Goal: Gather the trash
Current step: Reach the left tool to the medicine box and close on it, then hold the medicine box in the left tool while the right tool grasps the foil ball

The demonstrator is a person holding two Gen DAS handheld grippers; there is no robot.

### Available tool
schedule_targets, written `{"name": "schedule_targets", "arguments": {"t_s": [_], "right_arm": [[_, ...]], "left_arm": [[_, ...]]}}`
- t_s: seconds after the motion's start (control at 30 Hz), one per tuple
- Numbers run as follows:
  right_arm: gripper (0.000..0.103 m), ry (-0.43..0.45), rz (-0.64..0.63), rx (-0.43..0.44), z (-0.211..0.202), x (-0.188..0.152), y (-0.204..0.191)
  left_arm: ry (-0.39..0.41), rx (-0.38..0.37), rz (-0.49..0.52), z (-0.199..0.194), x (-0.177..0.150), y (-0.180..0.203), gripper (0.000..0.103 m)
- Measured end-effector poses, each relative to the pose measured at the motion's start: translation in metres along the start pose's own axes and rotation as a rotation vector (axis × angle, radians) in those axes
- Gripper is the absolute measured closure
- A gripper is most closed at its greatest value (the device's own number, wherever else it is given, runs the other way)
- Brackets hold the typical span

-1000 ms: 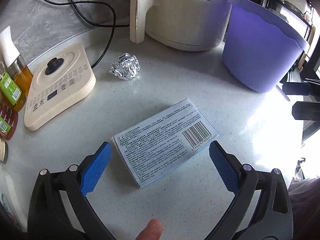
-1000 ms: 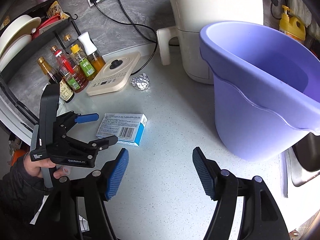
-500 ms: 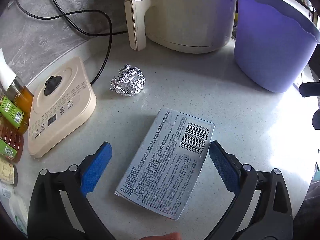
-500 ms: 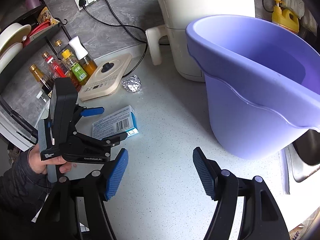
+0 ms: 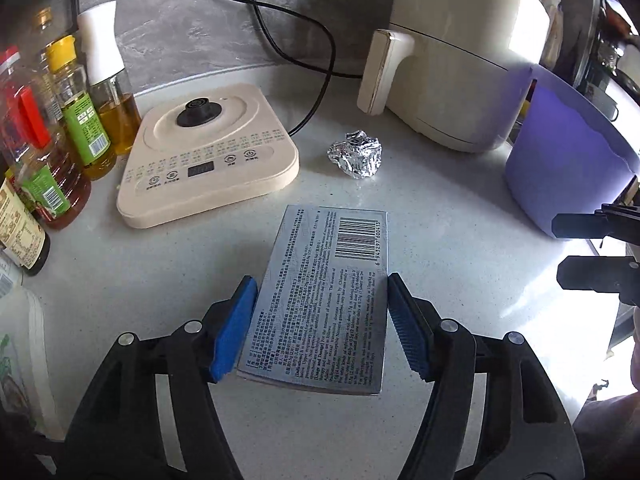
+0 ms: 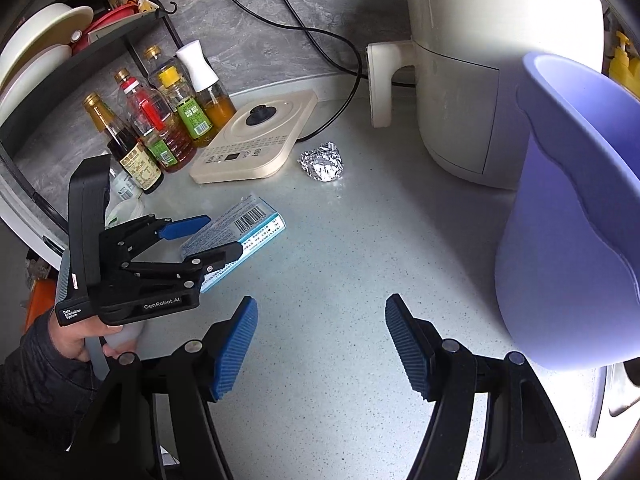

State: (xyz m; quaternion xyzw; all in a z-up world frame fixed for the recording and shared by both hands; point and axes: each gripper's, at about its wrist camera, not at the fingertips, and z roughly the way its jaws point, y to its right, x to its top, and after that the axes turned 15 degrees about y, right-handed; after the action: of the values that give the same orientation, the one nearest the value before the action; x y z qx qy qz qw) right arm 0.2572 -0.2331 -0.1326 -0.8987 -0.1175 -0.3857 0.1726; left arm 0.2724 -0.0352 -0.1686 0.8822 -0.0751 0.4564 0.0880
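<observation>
A flat printed box with a barcode (image 5: 324,300) lies on the white counter (image 5: 460,280). My left gripper (image 5: 320,324) is closed around it, its blue pads touching both long sides. The box (image 6: 252,224) and left gripper (image 6: 200,236) also show in the right wrist view. A crumpled foil ball (image 5: 356,153) sits beyond the box, also seen in the right wrist view (image 6: 322,161). A purple bin (image 6: 572,220) stands at the right. My right gripper (image 6: 320,348) is open and empty above the counter, left of the bin.
A cream appliance base (image 5: 208,156) with a black cord lies left of the foil. A cream air fryer (image 5: 460,64) stands behind. Sauce and oil bottles (image 5: 52,128) line the left edge. A dish rack (image 6: 60,48) and a sink edge (image 6: 616,392) show.
My left gripper turned to line up with the box, moved in and closed its pads onto the box's sides. My right gripper stayed open and shifted slightly.
</observation>
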Motion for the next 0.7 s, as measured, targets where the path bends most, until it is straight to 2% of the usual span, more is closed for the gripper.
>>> {"name": "schedule_targets", "arguments": {"t_s": [0.23,0.53,0.6,0.7], "right_arm": [[0.042,-0.016,-0.070,0.056,0.038,0.020,-0.020],[0.042,-0.031,-0.139,0.074,0.088,0.054,-0.035],[0.040,-0.034,-0.156,0.062,0.101,0.061,-0.035],[0.032,-0.026,-0.175,0.055,0.120,0.072,-0.036]], "left_arm": [[0.033,0.133,-0.130,-0.023,0.000,-0.038,0.037],[0.078,0.209,-0.235,-0.027,0.003,-0.058,0.037],[0.082,0.228,-0.249,-0.025,0.003,-0.062,0.037],[0.089,0.250,-0.278,-0.020,0.006,-0.072,0.037]]}}
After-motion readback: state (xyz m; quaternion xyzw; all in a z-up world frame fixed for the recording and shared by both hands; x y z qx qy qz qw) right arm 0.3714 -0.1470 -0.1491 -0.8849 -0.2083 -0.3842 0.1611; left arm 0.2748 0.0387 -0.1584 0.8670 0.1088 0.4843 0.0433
